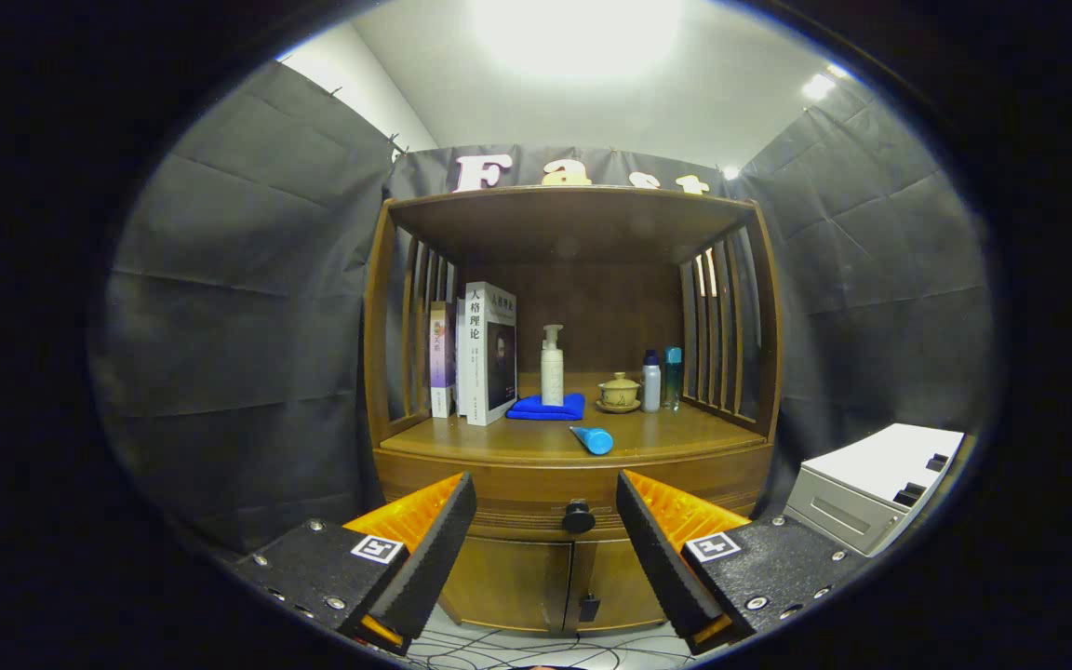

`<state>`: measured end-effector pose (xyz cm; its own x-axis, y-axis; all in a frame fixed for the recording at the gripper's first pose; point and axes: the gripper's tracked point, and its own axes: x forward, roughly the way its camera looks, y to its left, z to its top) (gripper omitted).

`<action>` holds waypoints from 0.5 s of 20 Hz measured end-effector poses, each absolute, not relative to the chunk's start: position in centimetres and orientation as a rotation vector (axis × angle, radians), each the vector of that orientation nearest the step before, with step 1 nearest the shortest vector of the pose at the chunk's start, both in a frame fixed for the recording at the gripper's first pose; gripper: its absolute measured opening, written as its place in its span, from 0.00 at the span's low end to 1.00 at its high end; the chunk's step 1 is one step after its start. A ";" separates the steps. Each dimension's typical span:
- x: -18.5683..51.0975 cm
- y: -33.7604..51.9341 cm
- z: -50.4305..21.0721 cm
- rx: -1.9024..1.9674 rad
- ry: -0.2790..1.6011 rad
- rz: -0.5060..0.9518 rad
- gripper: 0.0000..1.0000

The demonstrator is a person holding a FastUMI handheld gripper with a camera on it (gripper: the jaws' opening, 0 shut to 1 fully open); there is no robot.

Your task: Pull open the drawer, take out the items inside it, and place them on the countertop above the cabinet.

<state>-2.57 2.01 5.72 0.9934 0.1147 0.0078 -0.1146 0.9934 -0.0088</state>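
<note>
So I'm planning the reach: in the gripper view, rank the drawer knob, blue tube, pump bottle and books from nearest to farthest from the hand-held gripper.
1. Drawer knob, between the open fingers of the hand-held gripper.
2. Blue tube, lying near the countertop's front edge.
3. Pump bottle, on the blue cloth farther back.
4. Books, left; too close to the bottle to call.

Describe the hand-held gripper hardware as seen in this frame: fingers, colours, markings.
The hand-held gripper has two wedge-shaped fingers with black, grainy-textured inner pads and orange ribbed bodies behind them. Each finger sits on a black speckled mounting block fastened with silver screws, and each block carries a small square black-and-white fiducial tag. No cables are visible on it.
</note>
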 end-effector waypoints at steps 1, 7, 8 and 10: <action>-3.0 2.1 5.4 -0.002 -0.011 0.116 0.95; -4.1 1.9 3.1 0.013 -0.001 0.110 0.95; -4.1 1.9 2.9 0.011 0.001 0.112 0.95; -4.1 1.8 3.0 0.014 0.005 0.110 0.95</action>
